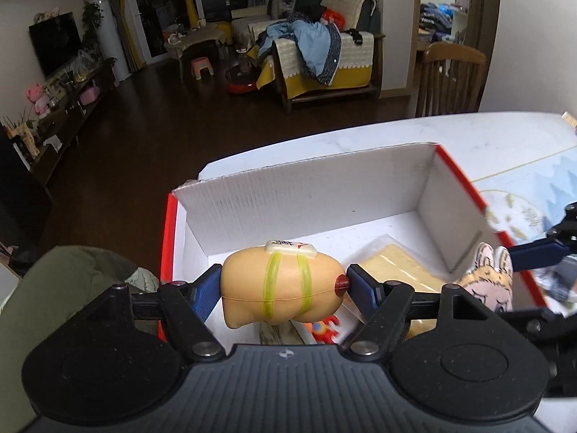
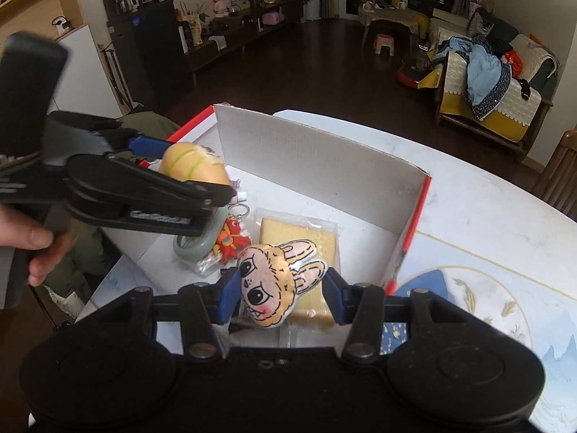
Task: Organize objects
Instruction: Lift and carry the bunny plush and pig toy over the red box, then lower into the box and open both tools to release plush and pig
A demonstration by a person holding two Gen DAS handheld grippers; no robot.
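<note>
My left gripper [image 1: 283, 285] is shut on a tan rubber toy with green straps [image 1: 277, 285], held above the open white cardboard box with red edges [image 1: 306, 187]. It also shows in the right wrist view [image 2: 193, 166]. My right gripper [image 2: 281, 296] is shut on a plush rabbit-face charm [image 2: 277, 285], held over the box's near right part; the charm shows in the left wrist view [image 1: 487, 281]. Inside the box lie a wrapped yellow biscuit pack [image 2: 310, 238], a red figure keychain [image 2: 230, 240] and a grey tape roll [image 2: 194, 243].
The box [image 2: 317, 158] stands on a white marble table [image 2: 487, 209] with a blue-patterned placemat [image 2: 505, 306] to its right. A wooden chair [image 1: 450, 79] stands beyond the table. An olive garment [image 1: 72, 281] lies left of the box.
</note>
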